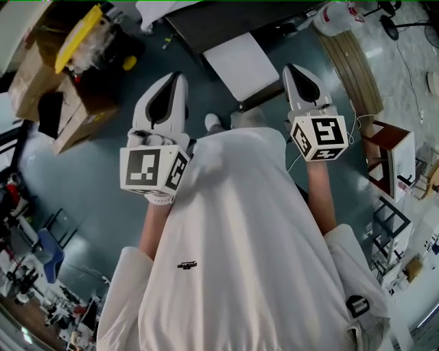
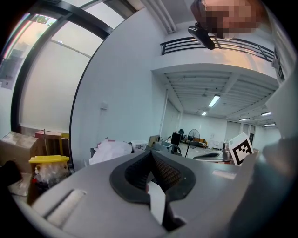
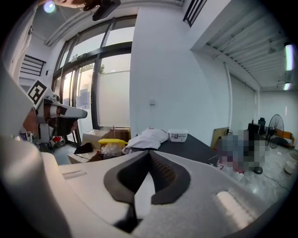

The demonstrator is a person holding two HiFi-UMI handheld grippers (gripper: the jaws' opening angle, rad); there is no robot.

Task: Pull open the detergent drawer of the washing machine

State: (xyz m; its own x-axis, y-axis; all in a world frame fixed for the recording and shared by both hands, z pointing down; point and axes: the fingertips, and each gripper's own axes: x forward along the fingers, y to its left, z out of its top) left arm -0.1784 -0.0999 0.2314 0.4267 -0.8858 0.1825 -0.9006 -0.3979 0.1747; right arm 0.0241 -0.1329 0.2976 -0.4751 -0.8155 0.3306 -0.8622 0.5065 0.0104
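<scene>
No washing machine or detergent drawer can be made out in any view. In the head view both grippers are held up in front of the person's white shirt [image 1: 240, 233]. My left gripper [image 1: 171, 81] is shut and its jaws meet with nothing between them [image 2: 150, 154]. My right gripper [image 1: 296, 70] is also shut and empty, its jaws closed together [image 3: 149, 154]. Each points out across the room, a little below level. The right gripper's marker cube [image 2: 242, 148] shows at the edge of the left gripper view.
A dark table [image 1: 226, 20] stands ahead with a white flat-topped box [image 1: 241, 65] beside it and white cloth [image 3: 146, 138] on top. Cardboard boxes [image 1: 62, 103] and a yellow-lidded container [image 1: 79, 34] lie left. Wooden planks [image 1: 350, 68] and a small stand [image 1: 391, 154] are right.
</scene>
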